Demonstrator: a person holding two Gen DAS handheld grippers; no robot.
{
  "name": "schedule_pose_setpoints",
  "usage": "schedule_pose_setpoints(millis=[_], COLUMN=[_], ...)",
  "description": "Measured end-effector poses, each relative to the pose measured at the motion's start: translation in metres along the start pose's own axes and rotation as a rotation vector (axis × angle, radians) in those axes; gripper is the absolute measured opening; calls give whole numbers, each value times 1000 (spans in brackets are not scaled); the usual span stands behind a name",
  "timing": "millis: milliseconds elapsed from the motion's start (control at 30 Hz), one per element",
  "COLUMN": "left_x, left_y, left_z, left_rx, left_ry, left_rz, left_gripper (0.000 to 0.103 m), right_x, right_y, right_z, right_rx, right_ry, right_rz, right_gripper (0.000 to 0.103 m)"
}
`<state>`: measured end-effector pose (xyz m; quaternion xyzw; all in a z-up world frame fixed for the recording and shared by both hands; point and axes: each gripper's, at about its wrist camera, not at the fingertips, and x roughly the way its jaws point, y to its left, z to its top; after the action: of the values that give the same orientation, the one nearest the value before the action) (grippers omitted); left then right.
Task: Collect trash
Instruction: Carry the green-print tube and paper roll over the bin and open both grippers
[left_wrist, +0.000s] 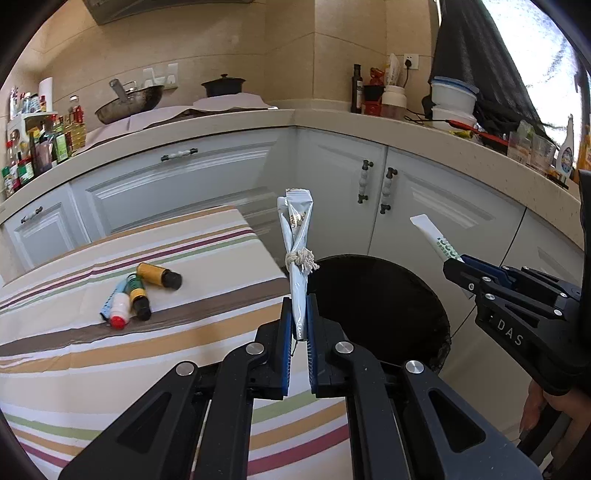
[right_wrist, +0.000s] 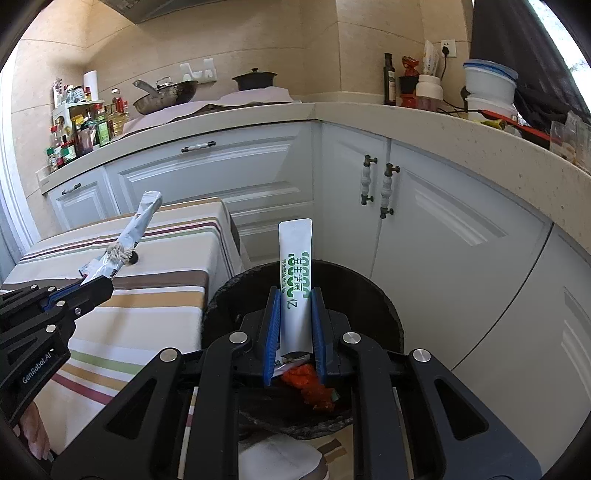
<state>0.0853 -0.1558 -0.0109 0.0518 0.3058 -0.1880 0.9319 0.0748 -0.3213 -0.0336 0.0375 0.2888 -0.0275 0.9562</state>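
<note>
The left claw (left_wrist: 298, 314) is clamped on a bundle of grey foil sachets tied with pale string (left_wrist: 297, 236), which stands upright from its blue pads at the near edge of the round black trash bin (left_wrist: 436, 306). The right claw (right_wrist: 295, 314) grips a white stick sachet with green print (right_wrist: 295, 266), held upright over the bin's mouth, where red scraps (right_wrist: 310, 384) lie inside. On the striped-cloth bench (left_wrist: 92, 350) beside the bin lie 3 small bottles (left_wrist: 138, 291), well apart from both claws, with white cabinets (left_wrist: 424, 206) behind.
</note>
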Motion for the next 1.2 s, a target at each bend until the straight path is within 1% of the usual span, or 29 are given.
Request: schedule_pose_setpoints(millis=[167, 433, 633, 667, 700, 733, 767, 833, 967, 1200], left_x=[15, 37, 53, 56, 60, 62, 63, 64, 61, 47], left_y=[-11, -25, -32, -33, -32, -32, -31, -31, -27, -6], left_z=[2, 10, 14, 15, 15, 15, 16, 17, 16, 12], left_rx=[13, 31, 26, 24, 21, 17, 13, 9, 5, -21], left_ry=[21, 27, 34, 39, 47, 52, 55, 56, 52, 48], left_rz=[-14, -30, -25, -17, -13, -14, -14, -6, 3, 43], left_gripper=[8, 8, 9, 16, 20, 28, 33, 37, 41, 47], right_x=[11, 28, 39, 42, 44, 47, 49, 51, 50, 50], right_y=[-12, -25, -31, -32, -33, -33, -34, -34, -32, -20], right_z=[-1, -1, 2, 2, 3, 4, 5, 6, 8, 11], right_rx=[19, 43, 54, 58, 62, 64, 66, 68, 63, 59], right_ry=[15, 35, 33, 29, 32, 34, 34, 35, 30, 33], right_rz=[-6, -17, -26, -32, -31, -30, -32, -32, -34, -16], right_gripper=[16, 16, 18, 21, 27, 28, 28, 28, 29, 30])
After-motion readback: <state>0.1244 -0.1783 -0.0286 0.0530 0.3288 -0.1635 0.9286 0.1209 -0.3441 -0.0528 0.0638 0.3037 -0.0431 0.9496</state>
